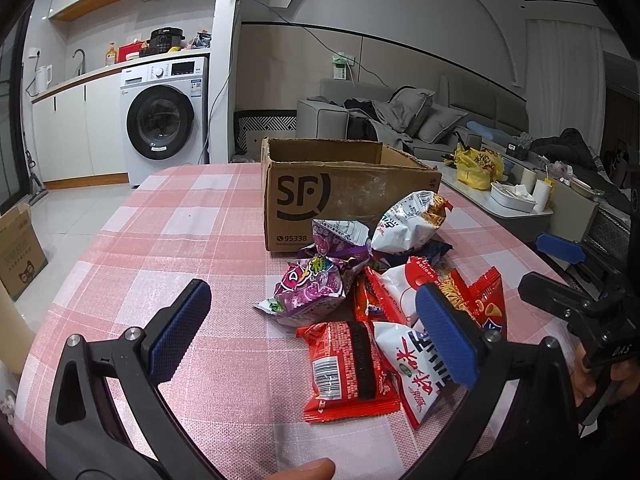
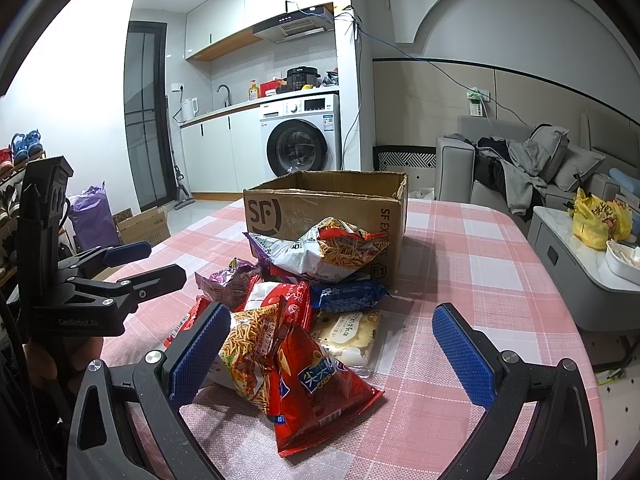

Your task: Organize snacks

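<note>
Pink checked tablecloth [image 2: 480, 240] underneath, both grippers spread wide and empty, right gripper [image 2: 332, 352] nearer, red crisp packet [image 2: 316, 392] dead between its jaws, long axis running straight ahead.

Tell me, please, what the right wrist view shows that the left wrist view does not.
Only the right wrist view shows the blue snack packet, the pale biscuit packet and the shoe rack. Only the left wrist view shows the flat red packet with a barcode and the purple candy bag. Both show the cardboard box, the checked tablecloth, the washing machine, and both hand-held grippers open.
</note>
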